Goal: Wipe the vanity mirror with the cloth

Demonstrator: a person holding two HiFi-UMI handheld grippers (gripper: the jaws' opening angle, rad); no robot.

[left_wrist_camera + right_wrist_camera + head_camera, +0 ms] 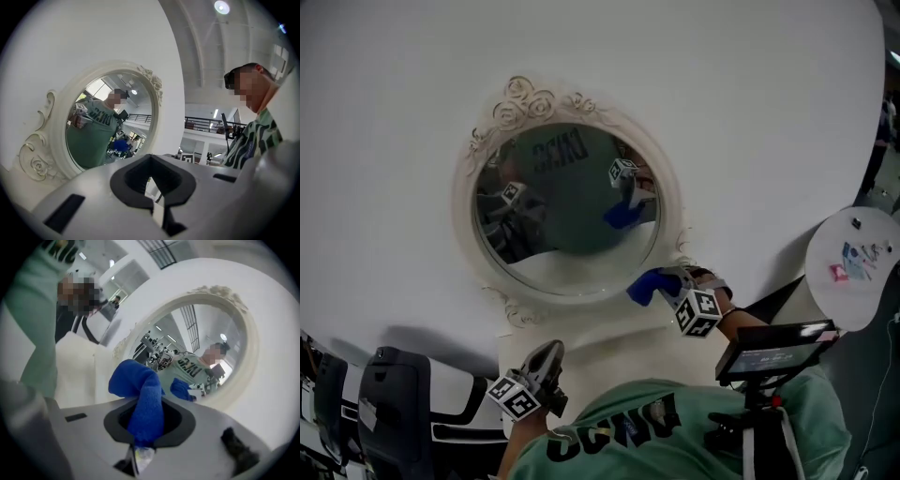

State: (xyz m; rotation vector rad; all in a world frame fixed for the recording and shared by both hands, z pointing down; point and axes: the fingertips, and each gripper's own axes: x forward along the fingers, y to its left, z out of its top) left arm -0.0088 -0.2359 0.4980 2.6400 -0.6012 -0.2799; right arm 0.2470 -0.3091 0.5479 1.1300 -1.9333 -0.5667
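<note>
Cloth [643, 287], long axis toward vanity mirror [567, 202]

The cream-framed oval vanity mirror [567, 202] rests on a broad white table [750, 112]

Counted on the white wall and near it: one oval vanity mirror [567, 211]; one blue cloth [643, 287]; two tools, namely left tool [549, 352] and right tool [667, 284]; one round white surface [839, 305]; one small screen [773, 349].
</note>
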